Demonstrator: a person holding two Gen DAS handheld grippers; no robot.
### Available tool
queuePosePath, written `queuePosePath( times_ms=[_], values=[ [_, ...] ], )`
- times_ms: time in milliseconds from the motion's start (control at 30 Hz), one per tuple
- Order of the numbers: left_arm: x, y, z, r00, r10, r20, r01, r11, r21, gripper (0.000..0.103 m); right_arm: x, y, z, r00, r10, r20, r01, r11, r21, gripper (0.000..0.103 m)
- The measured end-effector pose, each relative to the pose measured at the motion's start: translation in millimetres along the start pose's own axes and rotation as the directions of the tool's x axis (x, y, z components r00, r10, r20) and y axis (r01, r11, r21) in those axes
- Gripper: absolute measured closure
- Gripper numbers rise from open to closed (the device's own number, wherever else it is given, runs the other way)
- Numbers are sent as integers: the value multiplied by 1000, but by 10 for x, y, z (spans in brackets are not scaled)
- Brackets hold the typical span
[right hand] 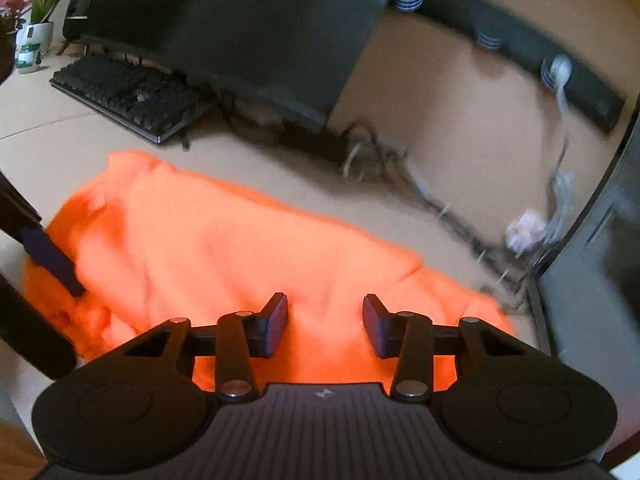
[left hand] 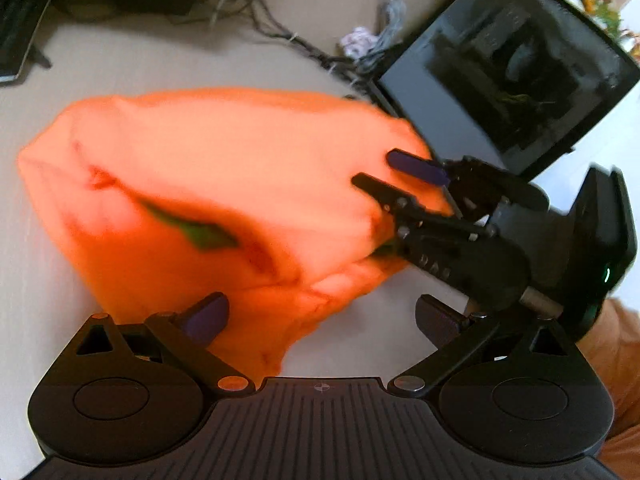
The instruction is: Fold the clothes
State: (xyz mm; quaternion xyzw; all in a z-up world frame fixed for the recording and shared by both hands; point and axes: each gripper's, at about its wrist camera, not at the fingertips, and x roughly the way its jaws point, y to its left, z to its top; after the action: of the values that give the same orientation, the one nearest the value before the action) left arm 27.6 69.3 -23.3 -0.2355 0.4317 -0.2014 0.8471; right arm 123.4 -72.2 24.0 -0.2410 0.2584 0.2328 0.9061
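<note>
An orange garment (left hand: 224,184) lies bunched in a loose fold on the beige table (left hand: 120,64), with a green patch (left hand: 196,232) showing in a crease. My left gripper (left hand: 320,320) stands wide open at the garment's near edge; its left finger (left hand: 204,318) touches the cloth and nothing is held. From the right, my right gripper (left hand: 394,178) reaches over the garment's right end. In the right wrist view the right gripper (right hand: 326,324) is open just above the orange garment (right hand: 240,248). The left gripper's finger (right hand: 52,256) rests on the cloth's left end.
A dark screen (left hand: 508,64) leans at the right, close to the garment. Tangled cables (right hand: 400,168) and a crumpled tissue (right hand: 524,228) lie behind it. A black keyboard (right hand: 128,96) and a large monitor (right hand: 248,32) stand at the back. Potted plants (right hand: 40,20) are far left.
</note>
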Motion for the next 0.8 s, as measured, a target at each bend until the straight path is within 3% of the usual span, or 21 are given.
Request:
queuePosePath(
  times_ms=[200, 267, 333, 433, 500, 533, 600, 633, 733, 800],
  values=[
    [-95, 94, 17, 999, 39, 15, -39, 999, -20, 1, -271, -139, -142, 999, 39, 9, -39, 996, 82, 55],
    [-269, 161, 41, 998, 37, 55, -36, 999, -23, 1, -383, -175, -179, 999, 46, 22, -48, 993, 105, 47],
    [-451, 225, 70, 992, 46, 120, -41, 998, -44, 1, -378, -169, -207, 999, 45, 15, -46, 995, 88, 30],
    [-620, 465, 130, 975, 119, 187, -89, 983, -158, 1, -172, -144, -248, 996, 52, -71, -47, 996, 79, 27],
    [-688, 671, 156, 964, 173, 204, -117, 958, -260, 1, -261, -88, -142, 998, 32, -46, -28, 996, 90, 27],
    [-736, 776, 144, 960, 186, 209, -115, 944, -310, 1, -372, -26, -48, 999, 42, 10, -43, 996, 75, 27],
    [-780, 881, 123, 957, 174, 232, -80, 928, -363, 1, -580, 106, 134, 985, 113, 128, -119, 992, 44, 21],
    [-758, 908, 127, 958, 162, 236, -61, 922, -383, 1, -608, 186, 209, 974, 170, 148, -178, 983, 43, 17],
    [-613, 948, 166, 965, 127, 230, -23, 913, -408, 1, -474, 487, 323, 926, 361, 110, -369, 927, 61, 13],
    [-434, 929, 189, 973, 104, 206, -13, 915, -404, 1, -388, 783, 295, 924, 376, 69, -375, 927, -19, 13]
  ],
)
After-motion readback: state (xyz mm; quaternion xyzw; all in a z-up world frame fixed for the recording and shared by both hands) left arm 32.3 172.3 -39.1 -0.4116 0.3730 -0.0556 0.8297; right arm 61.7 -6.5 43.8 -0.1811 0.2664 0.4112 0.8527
